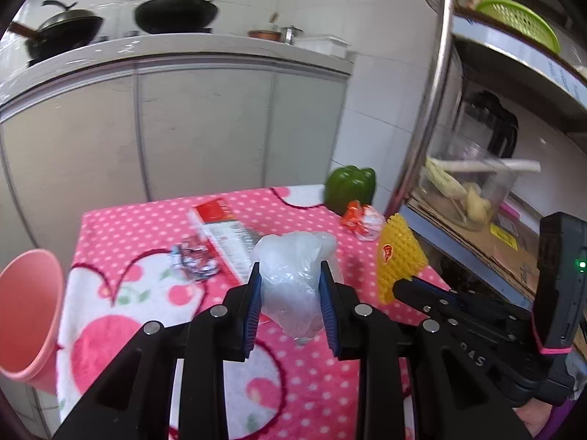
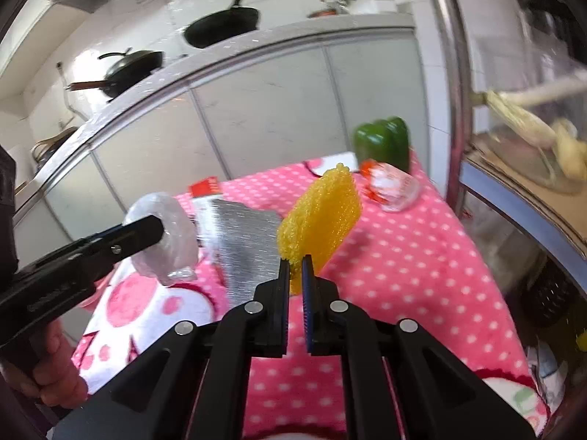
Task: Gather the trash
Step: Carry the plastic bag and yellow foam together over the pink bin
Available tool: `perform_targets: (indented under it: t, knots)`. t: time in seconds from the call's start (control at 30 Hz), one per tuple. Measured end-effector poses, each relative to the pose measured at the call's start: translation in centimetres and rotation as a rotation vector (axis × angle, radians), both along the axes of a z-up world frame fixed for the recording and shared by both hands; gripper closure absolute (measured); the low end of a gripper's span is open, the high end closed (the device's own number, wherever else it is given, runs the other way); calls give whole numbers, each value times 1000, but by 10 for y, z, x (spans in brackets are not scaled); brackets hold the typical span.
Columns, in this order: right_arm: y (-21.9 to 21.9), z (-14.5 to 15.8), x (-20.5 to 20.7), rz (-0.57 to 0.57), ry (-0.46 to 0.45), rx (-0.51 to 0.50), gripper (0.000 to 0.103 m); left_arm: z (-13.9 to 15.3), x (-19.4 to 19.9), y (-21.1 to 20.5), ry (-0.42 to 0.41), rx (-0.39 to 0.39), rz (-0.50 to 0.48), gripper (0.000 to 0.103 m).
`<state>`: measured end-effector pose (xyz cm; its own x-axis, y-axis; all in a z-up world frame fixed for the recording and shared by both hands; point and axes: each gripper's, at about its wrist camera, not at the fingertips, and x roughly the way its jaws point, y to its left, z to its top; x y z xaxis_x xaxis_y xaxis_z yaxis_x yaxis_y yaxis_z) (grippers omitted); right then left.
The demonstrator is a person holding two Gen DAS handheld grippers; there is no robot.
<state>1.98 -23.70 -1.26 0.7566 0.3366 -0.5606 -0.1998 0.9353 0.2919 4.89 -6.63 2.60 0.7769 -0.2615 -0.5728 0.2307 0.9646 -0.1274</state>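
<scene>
My left gripper [image 1: 290, 269] is shut on a crumpled clear plastic bag [image 1: 291, 275], lifted above the pink polka-dot tablecloth [image 1: 154, 220]. The bag [image 2: 165, 234] also shows in the right wrist view, with the left gripper's finger across it. My right gripper [image 2: 295, 262] is shut on the lower edge of a yellow bumpy foam net [image 2: 319, 220], held upright over the cloth; the net [image 1: 398, 256] appears at the right of the left wrist view. On the cloth lie a red and silver flat wrapper [image 1: 223, 231], a crumpled foil wrapper [image 1: 194, 260] and an orange-white wrapper [image 1: 361, 220].
A green bell pepper [image 1: 350, 185] stands at the table's far corner. A pink bin [image 1: 27, 311] hangs off the table's left side. A metal shelf rack [image 1: 429, 110] rises at the right, holding a clear jug. Grey cabinets with woks on top stand behind.
</scene>
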Motion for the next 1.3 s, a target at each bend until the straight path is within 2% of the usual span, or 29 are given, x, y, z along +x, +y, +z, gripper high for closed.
perform_targets:
  t: [0.17, 0.4, 0.63, 1.03, 1.3]
  knots:
    - [27, 14, -7, 73, -36, -20, 96, 7, -17, 29, -25, -25, 76, 75]
    - [71, 25, -11, 187, -63, -53, 96, 16, -41, 62, -86, 12, 179, 75]
    - [123, 41, -13, 308, -102, -63, 96, 22, -60, 105, -112, -7, 296, 75]
    - [212, 52, -14, 489, -141, -88, 96, 25, -85, 184, -151, -39, 492, 75]
    - [264, 54, -8, 568, -152, -99, 96, 20, -91, 228, -159, -55, 590, 75]
